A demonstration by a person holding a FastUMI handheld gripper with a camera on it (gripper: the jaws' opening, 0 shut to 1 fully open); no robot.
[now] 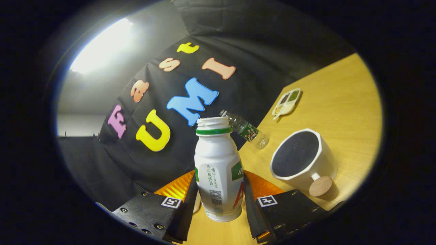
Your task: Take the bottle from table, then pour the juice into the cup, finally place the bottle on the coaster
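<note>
Table (340, 102): pale wood top, seen at a strong slant because the whole view was tilted with the gripper.

Cup (303, 160): white faceted mug with a dark inside, standing on the table just beside the bottle on the cup's side of the fingers; its round wooden handle knob faced the camera. Judged ready to receive the pour.

Bottle (218, 170): white plastic juice bottle, green neck ring, cap off, mouth open. It sat between the fingers and appeared lifted clear of the table and leaning toward the cup, consistent with the start of pouring. Label carried small vertical print and a printed code, too small to read; green panels and part of a large red letter showed.

Gripper (219, 197): fingers closed against both sides of the bottle's lower body, gripping it.

Clear bottle (247, 130): green-labelled, beyond the juice bottle; label unreadable.

Dish (286, 102): small divided tray, far off on the table, holding grains or beans.

Coaster: none identified with certainty.
</note>
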